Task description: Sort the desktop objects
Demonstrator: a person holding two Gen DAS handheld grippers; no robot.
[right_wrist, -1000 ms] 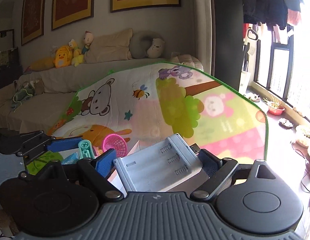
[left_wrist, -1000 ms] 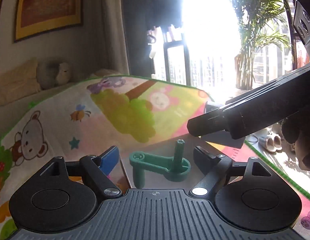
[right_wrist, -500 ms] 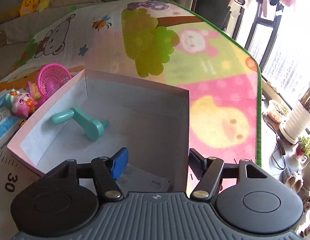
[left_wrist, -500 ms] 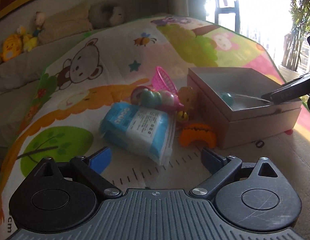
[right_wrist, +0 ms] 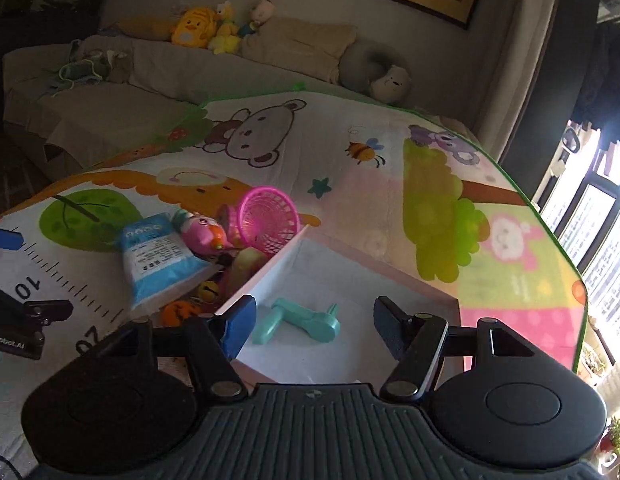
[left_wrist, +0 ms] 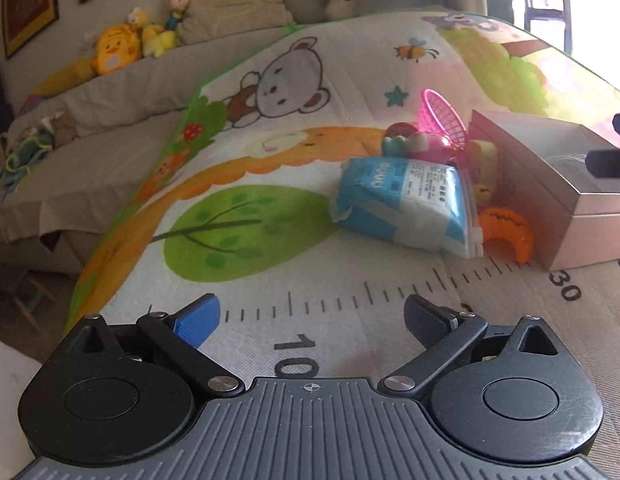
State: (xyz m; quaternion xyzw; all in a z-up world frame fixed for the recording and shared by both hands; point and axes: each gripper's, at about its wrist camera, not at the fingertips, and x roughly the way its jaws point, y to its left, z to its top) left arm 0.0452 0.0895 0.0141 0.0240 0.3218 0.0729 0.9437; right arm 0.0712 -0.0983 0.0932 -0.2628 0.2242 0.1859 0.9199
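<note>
The right gripper [right_wrist: 313,328] hangs over the near end of an open box [right_wrist: 266,268] with pale, smooth card walls. Its jaws have just been closing and now stand partly apart with nothing pinched; seen between them, on the box floor, lies a teal plastic crank [right_wrist: 298,320] with a stubby handle and a round hub. Its black body cuts off the box's near wall.

Left of that gripper, outside the box wall, lies a heap that is hard to sort: a crinkly blue-and-white packet [right_wrist: 158,260], a glossy pink toy [right_wrist: 202,236], a ribbed pink basket [right_wrist: 268,220] on its side, a small bell [right_wrist: 208,290] and a ridged orange piece [right_wrist: 180,312], half hidden.

The left gripper [left_wrist: 310,320] has just been opening its jaws; they stand wide and empty over the printed ruler on the soft play mat [left_wrist: 270,120]. The packet lies ahead of it and to the right, with the box beyond, cut off by the frame edge.
</note>
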